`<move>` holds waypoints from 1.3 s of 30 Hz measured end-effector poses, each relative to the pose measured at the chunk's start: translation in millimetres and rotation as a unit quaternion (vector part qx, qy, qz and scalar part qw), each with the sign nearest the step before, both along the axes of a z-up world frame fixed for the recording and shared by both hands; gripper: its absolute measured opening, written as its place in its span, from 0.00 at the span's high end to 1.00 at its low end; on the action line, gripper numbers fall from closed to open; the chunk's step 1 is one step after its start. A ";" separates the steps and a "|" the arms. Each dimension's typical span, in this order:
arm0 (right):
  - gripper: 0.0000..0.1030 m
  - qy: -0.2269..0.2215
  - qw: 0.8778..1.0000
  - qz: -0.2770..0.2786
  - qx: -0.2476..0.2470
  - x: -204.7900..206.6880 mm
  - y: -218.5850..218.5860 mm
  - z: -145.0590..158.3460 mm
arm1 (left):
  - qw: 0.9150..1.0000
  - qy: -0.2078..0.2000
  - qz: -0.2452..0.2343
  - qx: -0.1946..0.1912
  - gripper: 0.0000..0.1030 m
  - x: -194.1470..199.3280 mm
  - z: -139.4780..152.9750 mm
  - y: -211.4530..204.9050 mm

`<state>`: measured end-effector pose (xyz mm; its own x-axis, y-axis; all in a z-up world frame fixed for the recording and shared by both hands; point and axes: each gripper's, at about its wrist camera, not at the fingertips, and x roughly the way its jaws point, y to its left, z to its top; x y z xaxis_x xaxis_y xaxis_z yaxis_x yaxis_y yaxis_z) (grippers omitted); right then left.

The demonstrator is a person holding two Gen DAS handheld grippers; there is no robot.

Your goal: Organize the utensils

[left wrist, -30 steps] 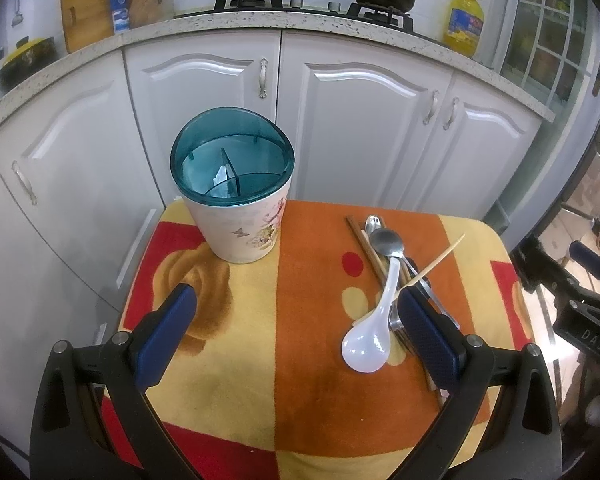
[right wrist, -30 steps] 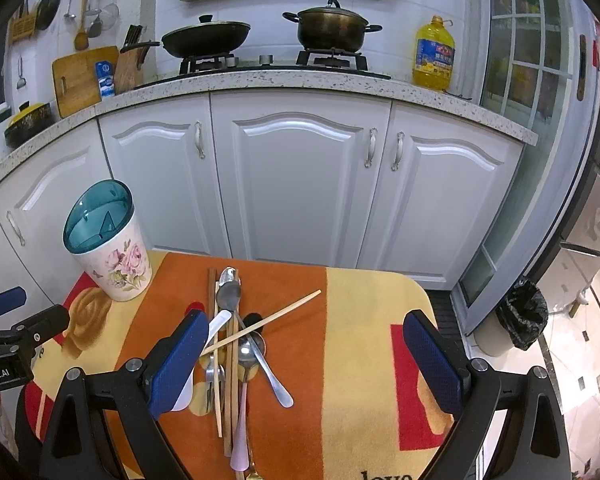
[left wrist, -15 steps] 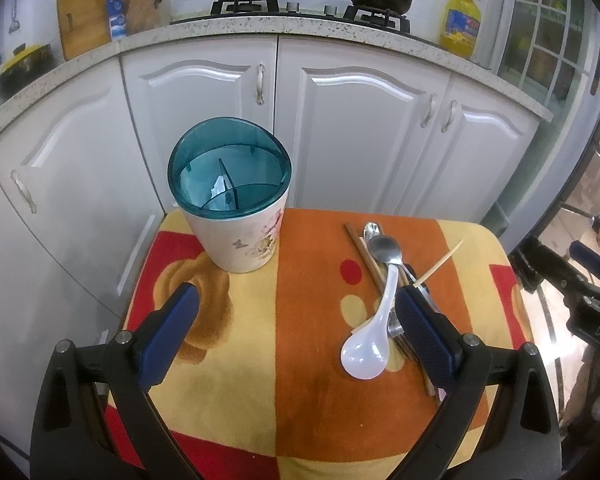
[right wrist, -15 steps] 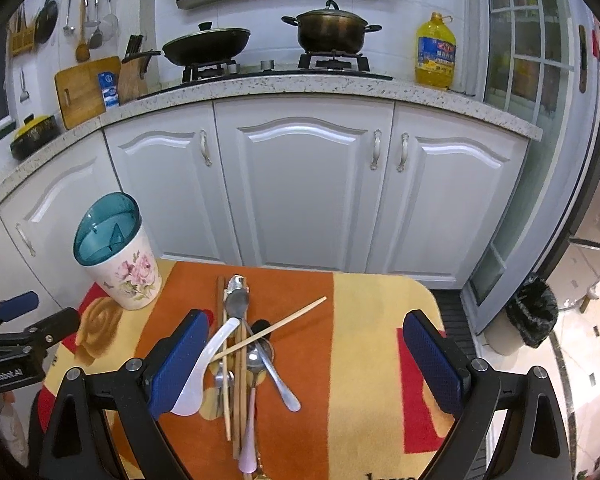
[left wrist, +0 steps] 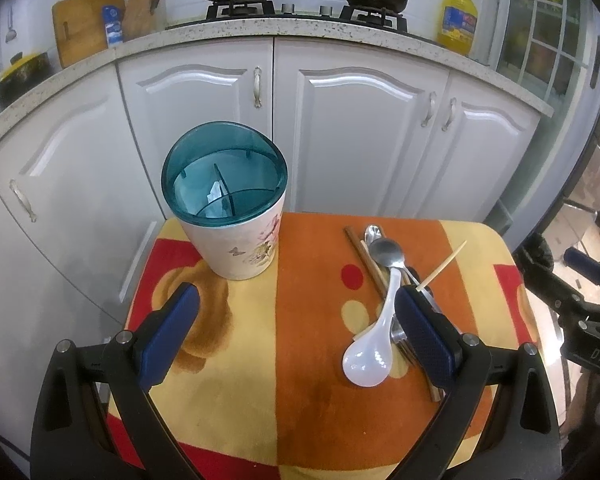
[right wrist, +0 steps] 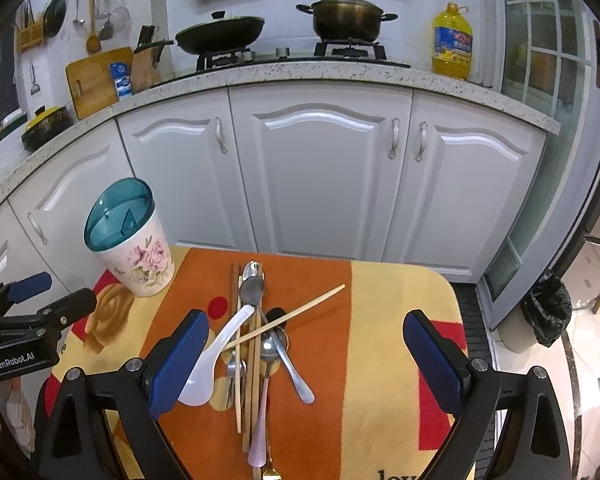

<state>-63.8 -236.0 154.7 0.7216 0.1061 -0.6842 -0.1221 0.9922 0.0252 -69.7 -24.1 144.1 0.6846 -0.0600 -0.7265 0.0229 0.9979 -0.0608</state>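
Hovering over the cloth (left wrist: 300, 360): left gripper (left wrist: 296, 332) jaws spread, nothing held; utensil holder (left wrist: 236, 220) upright beyond its left finger, white spoon (left wrist: 374, 344) just beside the right finger. Right wrist view: right gripper (right wrist: 308, 356) jaws spread wide, empty, utensil pile (right wrist: 256, 340) lying right of the holder (right wrist: 130, 248)

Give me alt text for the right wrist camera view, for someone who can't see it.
Between the open right gripper fingers, a pile of utensils lies on an orange and yellow cloth: spoons, chopsticks and a white ladle-shaped spoon. A floral holder stands upright to the left, white cabinets behind.
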 end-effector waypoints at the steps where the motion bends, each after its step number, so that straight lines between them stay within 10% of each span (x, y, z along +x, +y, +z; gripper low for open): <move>1: 0.06 0.002 1.000 0.000 0.001 0.7 -0.4 -1.2 | 1.000 0.001 0.000 -0.001 0.04 0.6 -0.6 -0.6; 8: 0.06 0.021 1.000 0.012 0.004 6.5 -5.7 -15.5 | 0.999 0.027 -0.020 -0.023 0.20 10.7 -13.9 -0.7; 25: 0.50 0.093 0.990 0.084 0.062 56.2 -7.9 -66.1 | 0.981 0.128 -0.122 -0.080 0.33 78.4 -68.3 -41.4; 37: 0.51 0.105 0.987 0.085 0.083 73.9 -21.0 -70.3 | 0.956 0.183 -0.209 -0.091 0.52 121.0 -98.7 -73.8; 39: 0.51 0.109 0.987 0.087 0.085 75.7 -22.4 -72.2 | 0.953 0.193 -0.216 -0.091 0.69 125.4 -102.8 -78.2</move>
